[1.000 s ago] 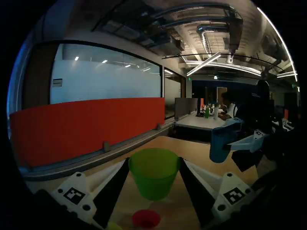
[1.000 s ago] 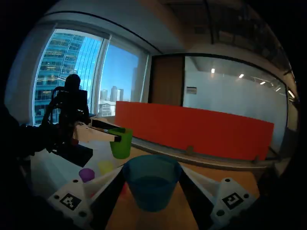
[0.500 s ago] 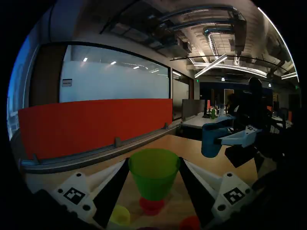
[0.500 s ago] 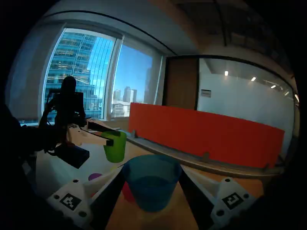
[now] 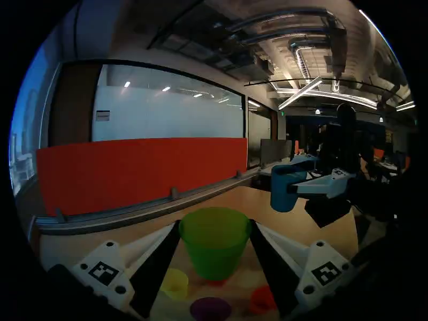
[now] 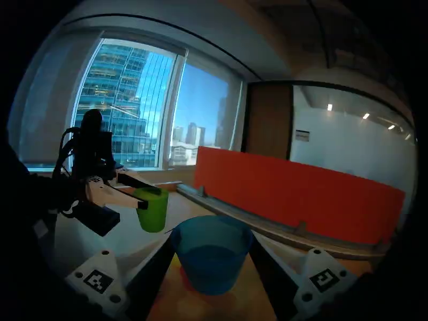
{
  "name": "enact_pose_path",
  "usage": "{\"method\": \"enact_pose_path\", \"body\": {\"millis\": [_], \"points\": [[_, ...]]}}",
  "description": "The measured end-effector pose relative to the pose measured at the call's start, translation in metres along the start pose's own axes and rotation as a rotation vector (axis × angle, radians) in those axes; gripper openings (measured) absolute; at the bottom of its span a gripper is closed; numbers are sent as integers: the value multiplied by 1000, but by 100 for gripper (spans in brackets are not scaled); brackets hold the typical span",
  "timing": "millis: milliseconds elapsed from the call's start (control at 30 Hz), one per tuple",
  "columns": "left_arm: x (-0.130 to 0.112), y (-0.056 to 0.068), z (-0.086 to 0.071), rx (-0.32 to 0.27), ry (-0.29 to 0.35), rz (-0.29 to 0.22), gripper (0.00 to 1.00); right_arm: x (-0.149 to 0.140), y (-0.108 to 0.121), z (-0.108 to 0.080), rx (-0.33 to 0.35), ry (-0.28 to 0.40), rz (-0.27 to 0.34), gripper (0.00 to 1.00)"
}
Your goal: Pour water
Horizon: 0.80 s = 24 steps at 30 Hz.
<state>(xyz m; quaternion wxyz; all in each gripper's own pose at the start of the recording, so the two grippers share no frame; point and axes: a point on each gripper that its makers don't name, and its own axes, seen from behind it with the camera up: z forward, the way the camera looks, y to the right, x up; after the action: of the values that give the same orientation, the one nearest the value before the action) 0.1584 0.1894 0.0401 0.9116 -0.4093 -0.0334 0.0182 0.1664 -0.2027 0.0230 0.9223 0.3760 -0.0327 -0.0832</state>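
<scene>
Left gripper view shows the left tongs [image 5: 214, 226] closed narrow on a green cup [image 5: 215, 251], one finger pressing each side. The cup stands upright, its long axis vertical and its open mouth pointing up, and it is held above the wooden desk [image 5: 257, 206]. Under it, on the desk, sit a small yellow cup [image 5: 175, 282], a purple one [image 5: 211, 308] and an orange one [image 5: 262, 298]. To the right and farther off, the right tongs [image 5: 289, 186] hold a blue cup [image 5: 280, 193] in the same way, also upright with its mouth up. In the right gripper view, water stands inside this blue cup, and the green cup hangs well apart to its left.
</scene>
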Motion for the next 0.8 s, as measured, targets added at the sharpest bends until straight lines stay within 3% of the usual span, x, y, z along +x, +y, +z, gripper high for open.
{"method": "enact_pose_path", "body": {"millis": [400, 800], "points": [[-1, 6, -18, -7, 0, 11, 90, 12, -11, 15, 56, 10, -83, 92], [-8, 24, -30, -36, -3, 29, 90, 28, -21, 31, 94, 22, -203, 92]]}}
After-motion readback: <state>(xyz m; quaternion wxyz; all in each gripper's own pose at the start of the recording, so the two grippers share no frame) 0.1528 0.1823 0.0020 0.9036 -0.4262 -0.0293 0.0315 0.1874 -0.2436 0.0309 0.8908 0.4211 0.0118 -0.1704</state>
